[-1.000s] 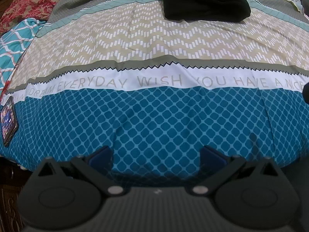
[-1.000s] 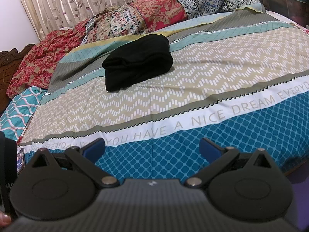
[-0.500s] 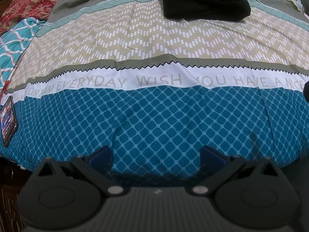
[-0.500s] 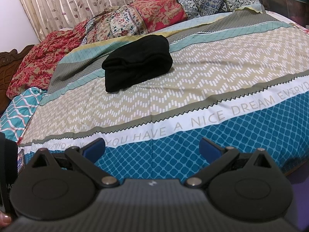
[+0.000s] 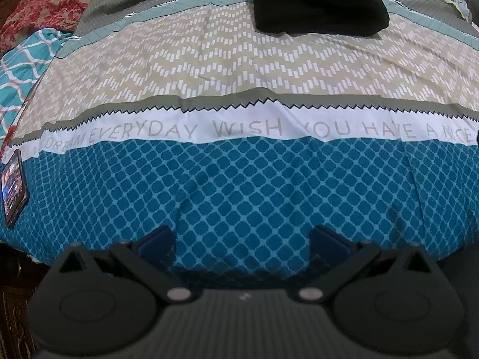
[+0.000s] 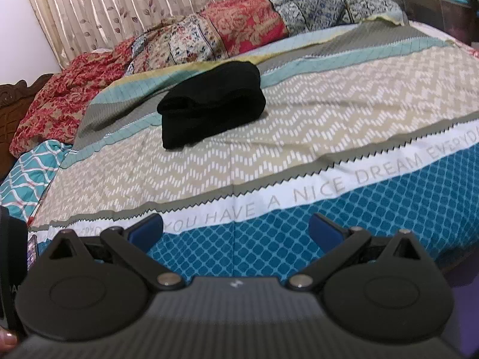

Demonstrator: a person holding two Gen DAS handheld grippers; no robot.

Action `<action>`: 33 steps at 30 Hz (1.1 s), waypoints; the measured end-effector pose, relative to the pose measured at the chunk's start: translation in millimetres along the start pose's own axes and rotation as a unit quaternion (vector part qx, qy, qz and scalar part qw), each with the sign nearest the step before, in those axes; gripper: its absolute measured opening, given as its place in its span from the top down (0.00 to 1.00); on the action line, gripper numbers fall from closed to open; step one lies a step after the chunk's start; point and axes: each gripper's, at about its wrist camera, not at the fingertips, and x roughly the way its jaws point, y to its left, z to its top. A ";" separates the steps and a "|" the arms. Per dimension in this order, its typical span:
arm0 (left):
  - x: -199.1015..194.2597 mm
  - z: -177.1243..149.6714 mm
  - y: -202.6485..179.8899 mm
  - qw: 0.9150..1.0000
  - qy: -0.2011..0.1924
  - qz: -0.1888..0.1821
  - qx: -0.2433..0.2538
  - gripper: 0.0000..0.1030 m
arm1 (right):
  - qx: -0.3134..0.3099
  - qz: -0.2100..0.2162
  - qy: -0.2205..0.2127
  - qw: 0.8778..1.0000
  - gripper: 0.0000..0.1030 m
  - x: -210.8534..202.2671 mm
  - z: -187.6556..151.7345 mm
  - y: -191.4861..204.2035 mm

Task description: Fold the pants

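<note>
The left tool, black with two blue-padded fingers, stands wide open and holds nothing; it hangs just over the near edge of the bed, above the teal diamond-patterned band of the striped cotton bedsheet. The right tool, of the same black build with blue pads, is spread equally wide and is also empty, hovering over that same teal band near the bed's edge. Beyond the teal band runs a white strip printed with grey letters, then a beige band with white zigzag dashes, and past that narrower grey and pale teal stripes. The black fabric pants, folded into a thick compact bundle, lie on the bedsheet at the far side of the beige band, partly over the grey and teal stripes, well apart from both tools; in the left wrist view the pants sit at the top, to the right of centre. A dark smartphone with a lit screen rests on the sheet's teal band far to the left of the pants, near the bed's edge. Behind the pants a row of rumpled floral quilts in red and blue-grey lies along the far side of the bed, with a beige leaf-patterned curtain behind them.
</note>
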 end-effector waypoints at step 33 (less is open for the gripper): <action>-8.2 9.0 -1.3 1.000 -0.021 0.020 0.001 0.00 | 0.008 0.003 -0.032 0.999 0.00 -8.9 3.0 -3.9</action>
